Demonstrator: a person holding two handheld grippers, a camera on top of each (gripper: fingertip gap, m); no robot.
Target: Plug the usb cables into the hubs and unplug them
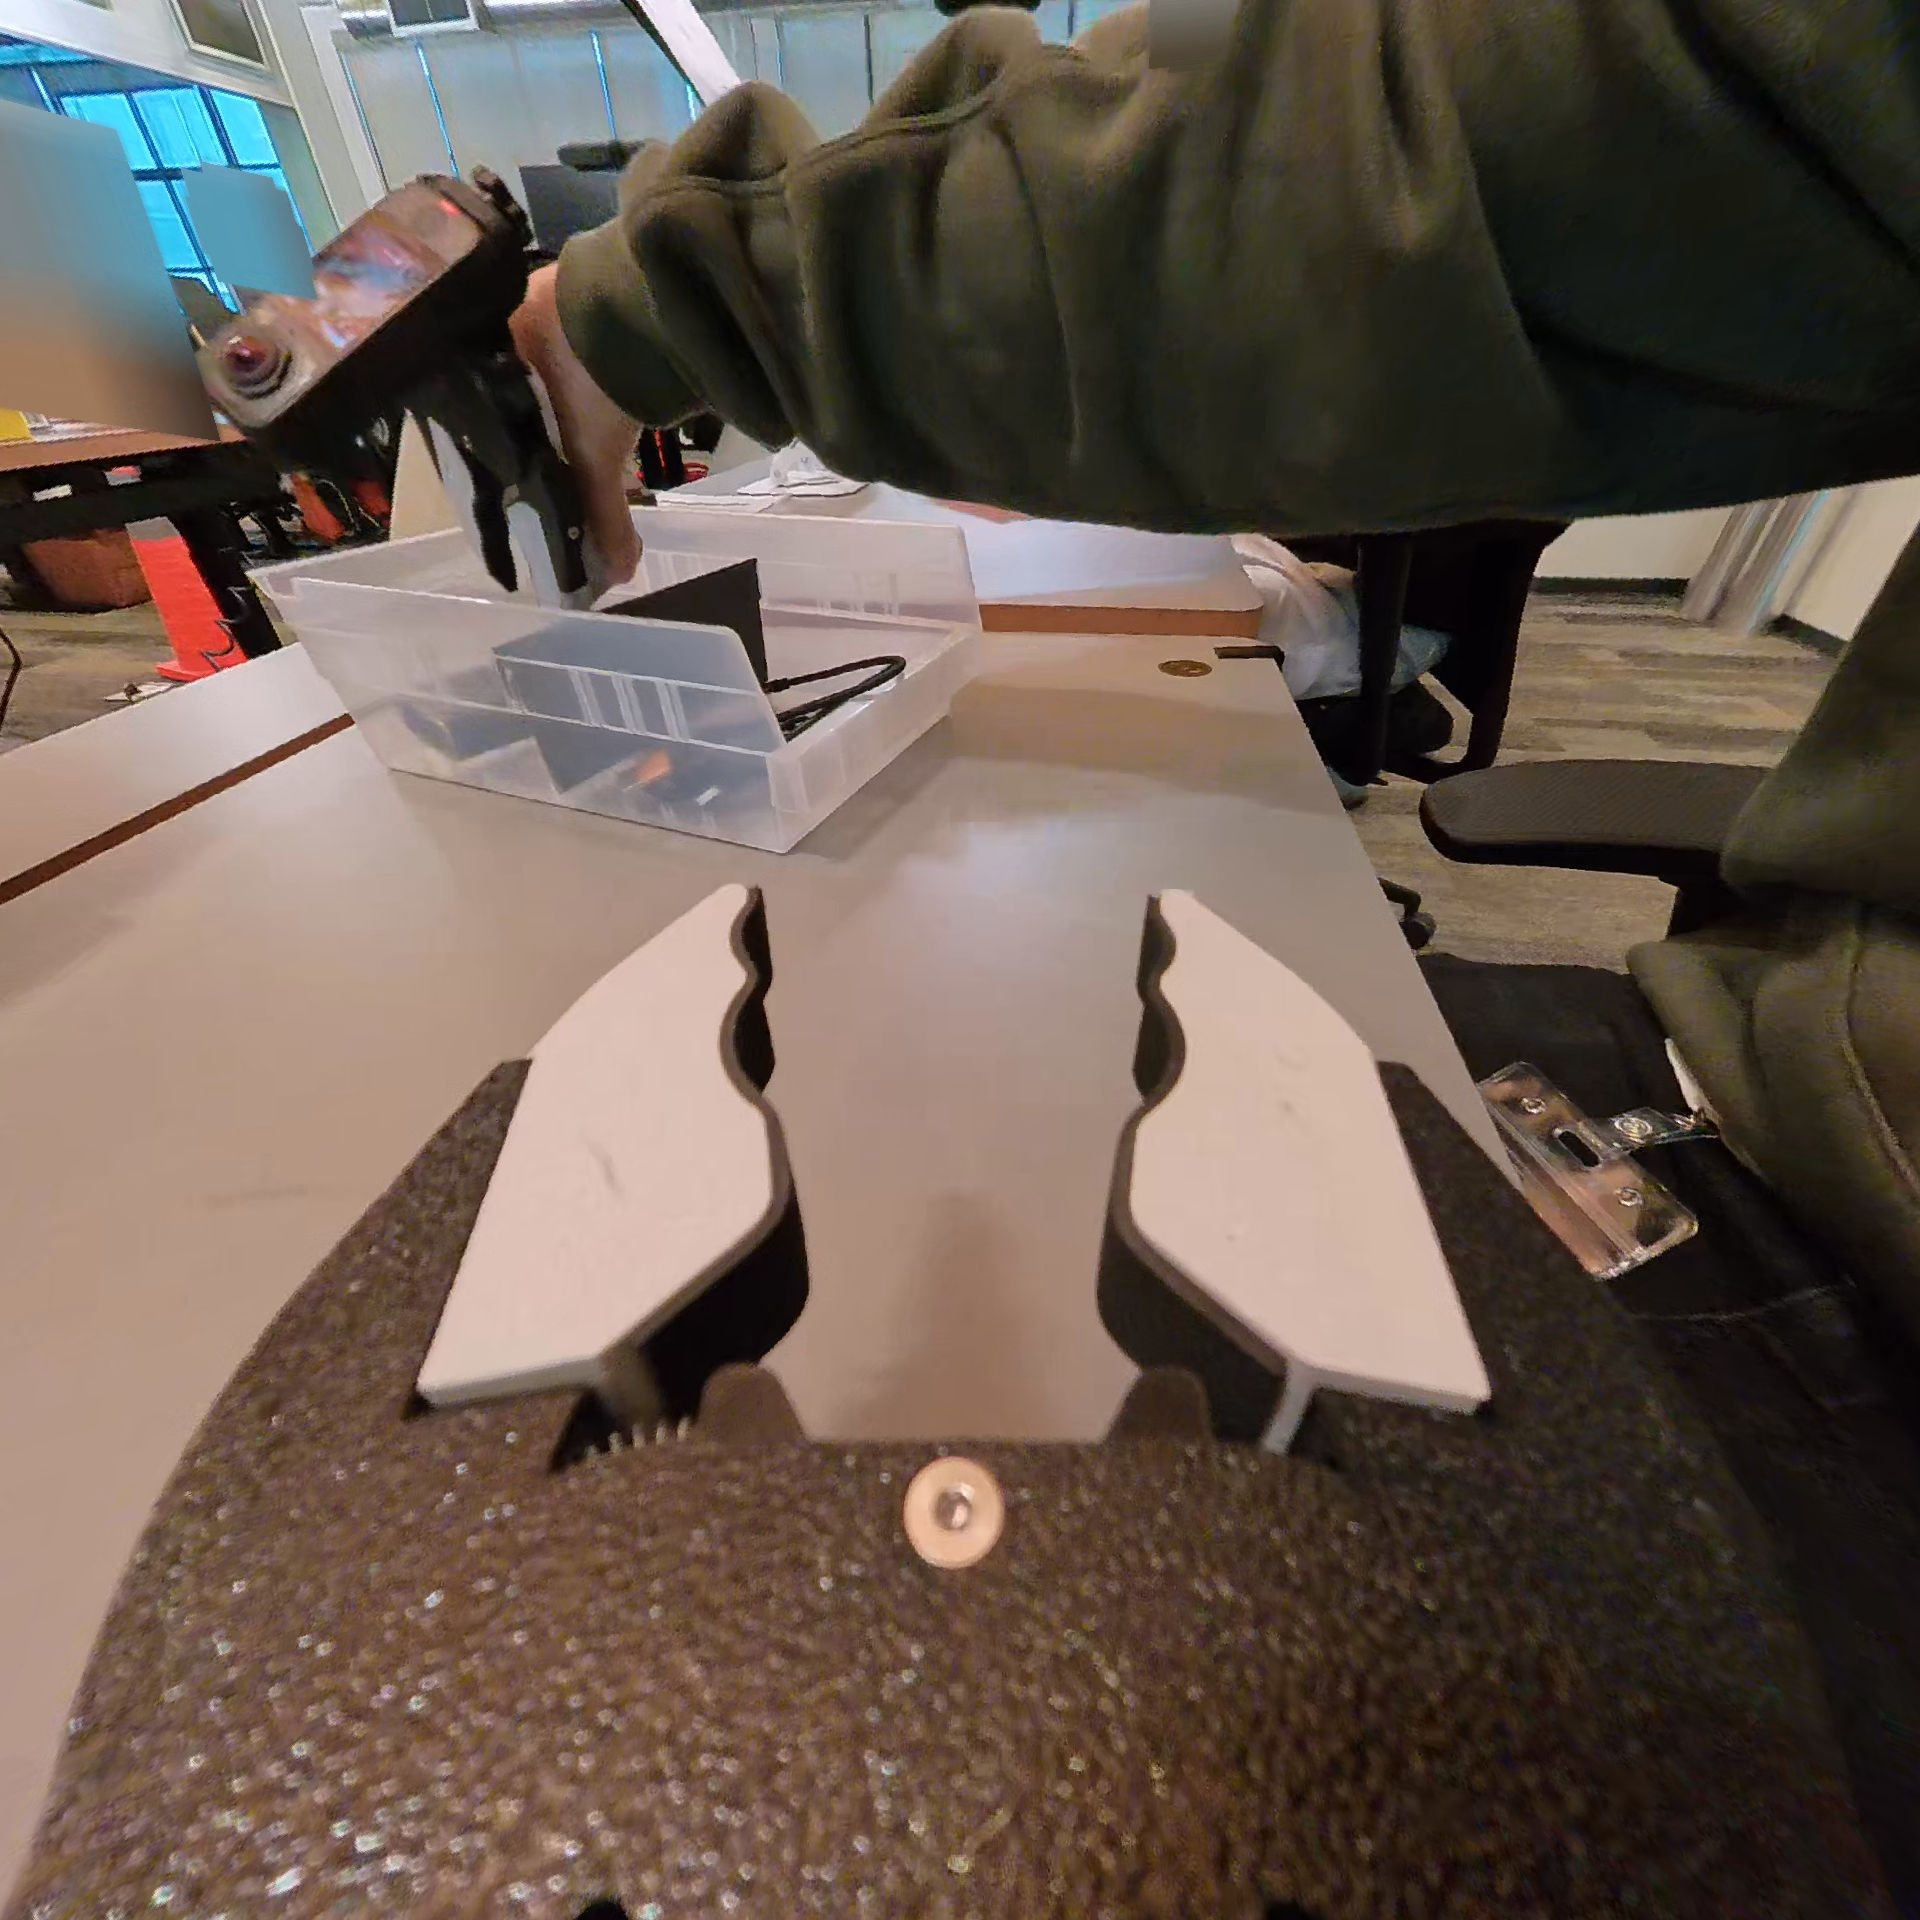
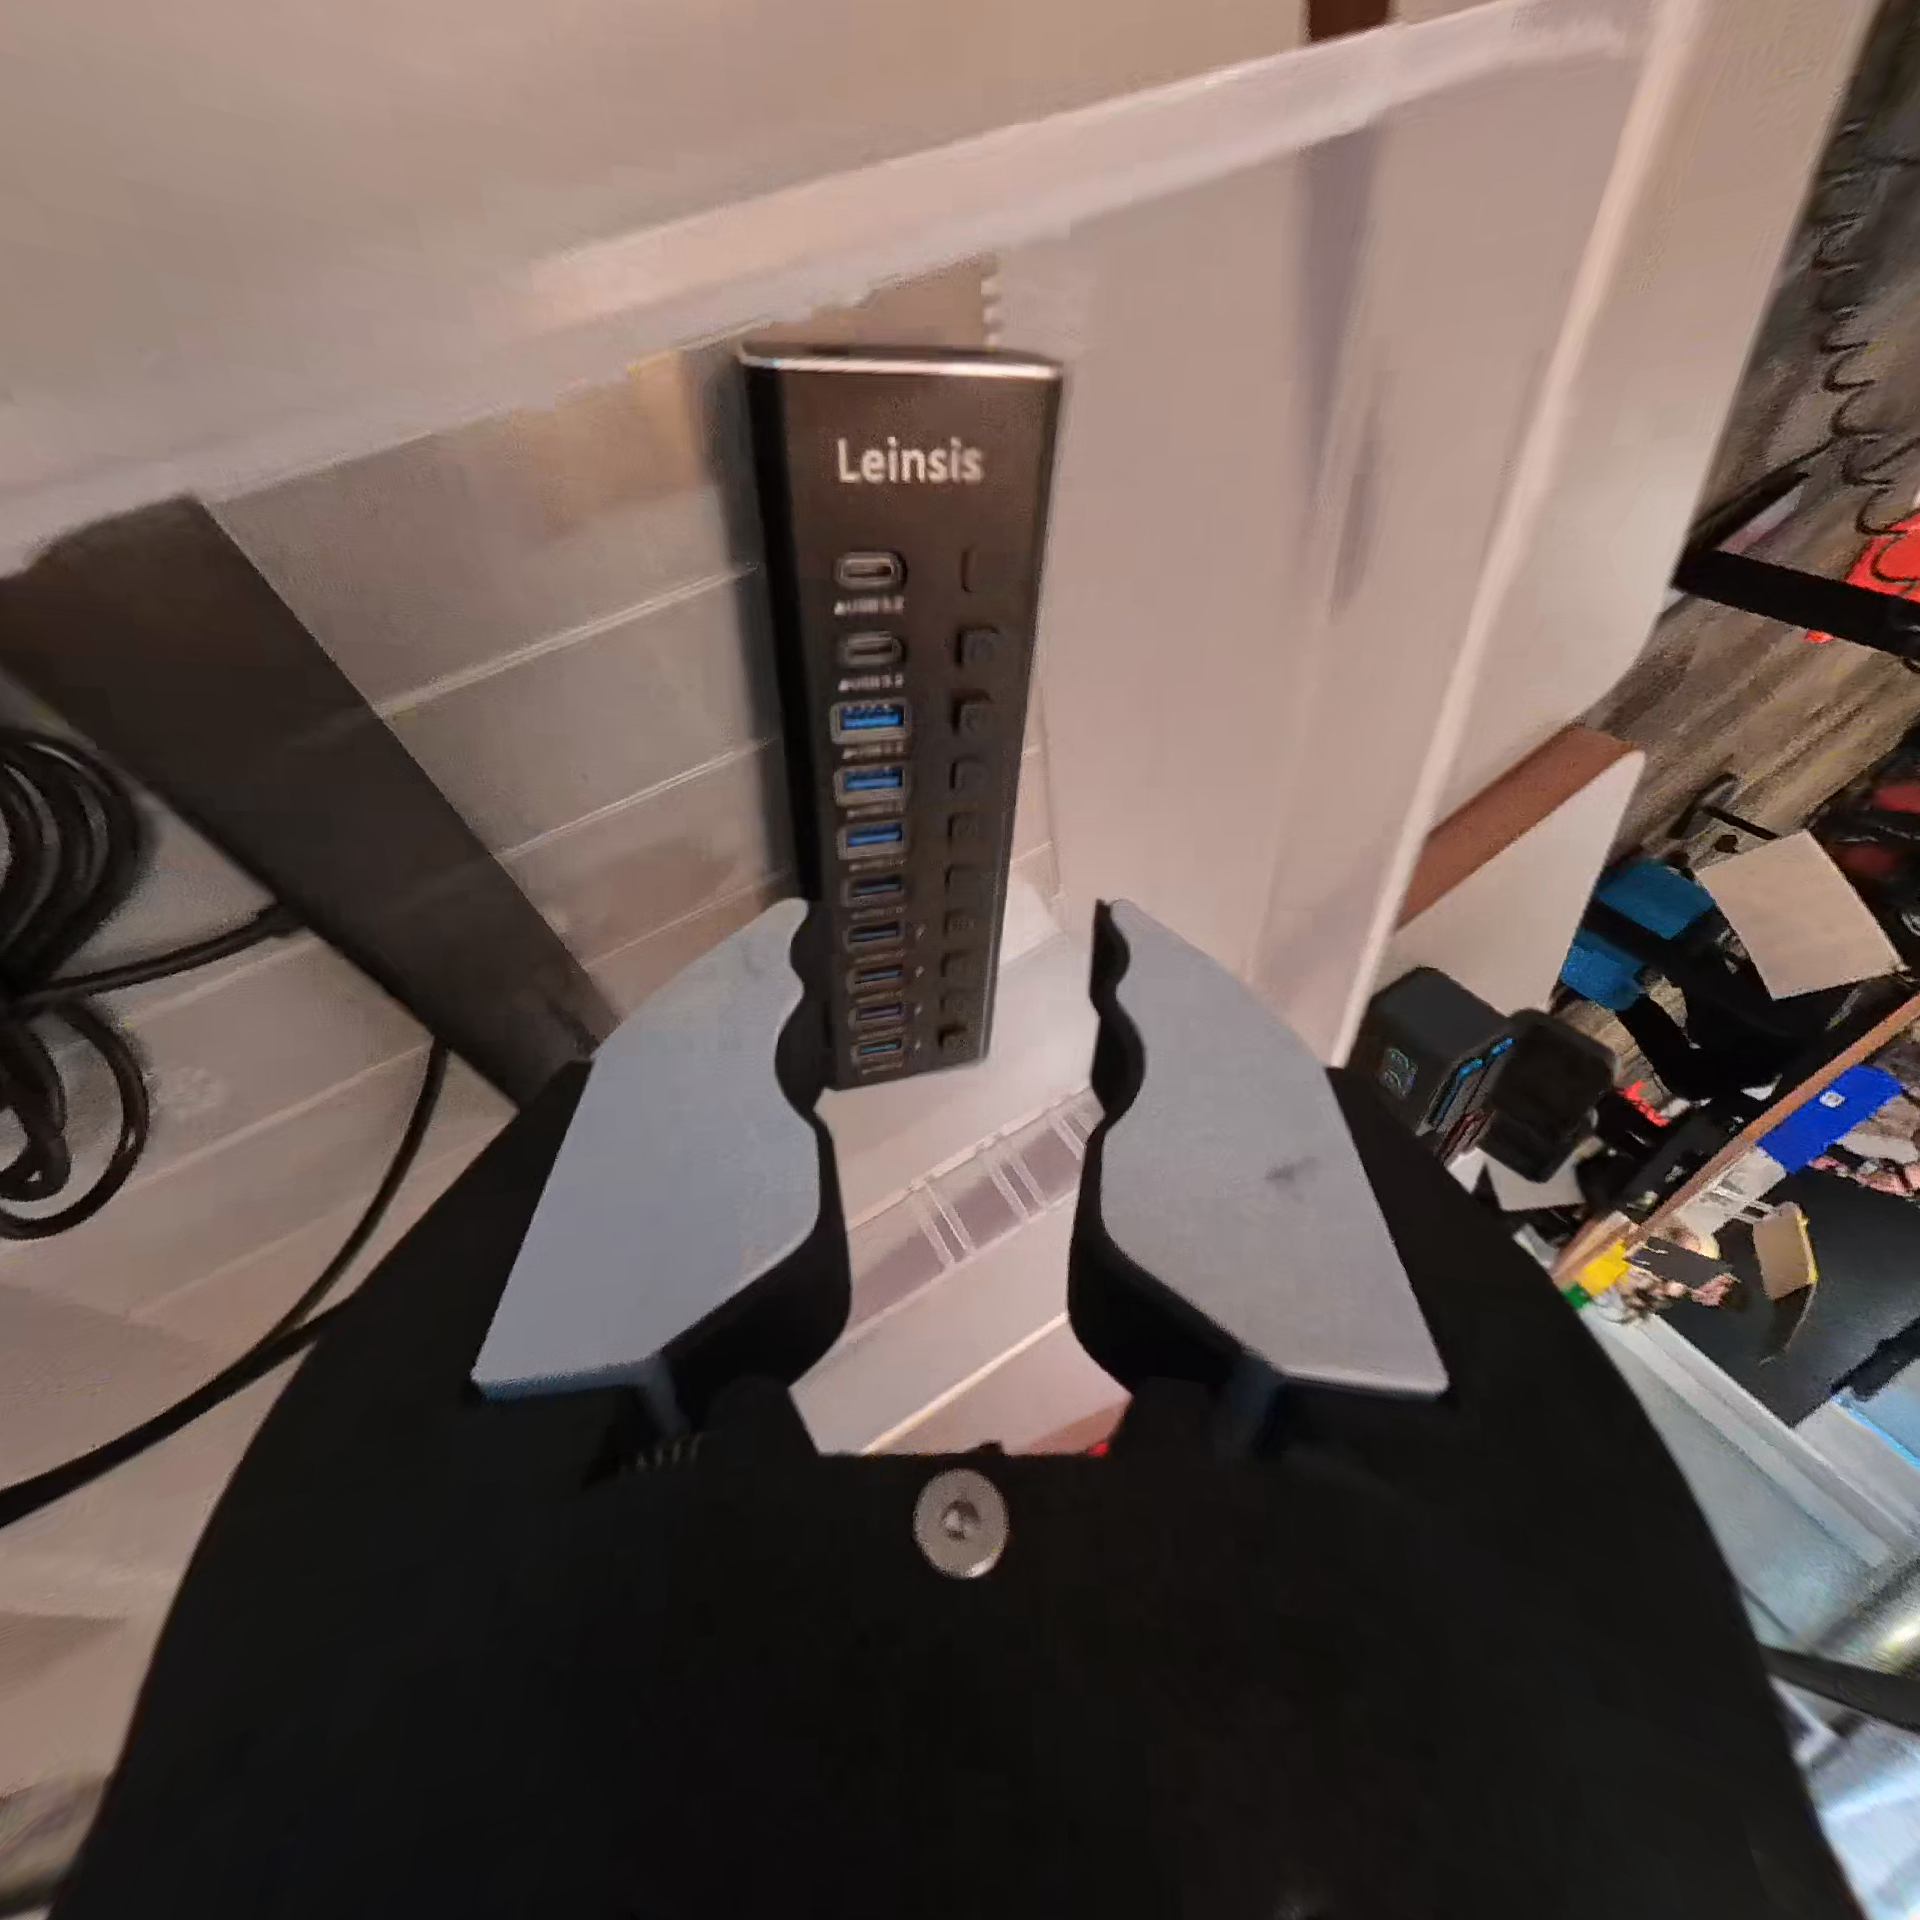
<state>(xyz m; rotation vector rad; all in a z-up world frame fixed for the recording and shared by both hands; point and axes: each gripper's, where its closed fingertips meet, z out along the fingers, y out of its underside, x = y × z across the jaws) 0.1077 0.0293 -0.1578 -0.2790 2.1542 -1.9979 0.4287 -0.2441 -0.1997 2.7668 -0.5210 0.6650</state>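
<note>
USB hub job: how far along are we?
Done: nothing plugged; every visible port on the black hub is empty. In hand: the open right gripper reaches into the clear bin toward the hub, holding nothing. The open left gripper hovers over the table. Left: fetch the coiled black cable, plug, unplug.

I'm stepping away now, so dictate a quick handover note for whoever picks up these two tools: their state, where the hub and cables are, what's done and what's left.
Left tool: open, empty, over the bare grey table.
Right tool: open, empty, inside the clear plastic bin, pointed at the upright black multi-port USB hub.
Coiled black cable lies in the bin, left of the hub.
Done: nothing evident; every visible port is empty.
Left: grasp the hub and a cable, plug in, unplug.
</note>
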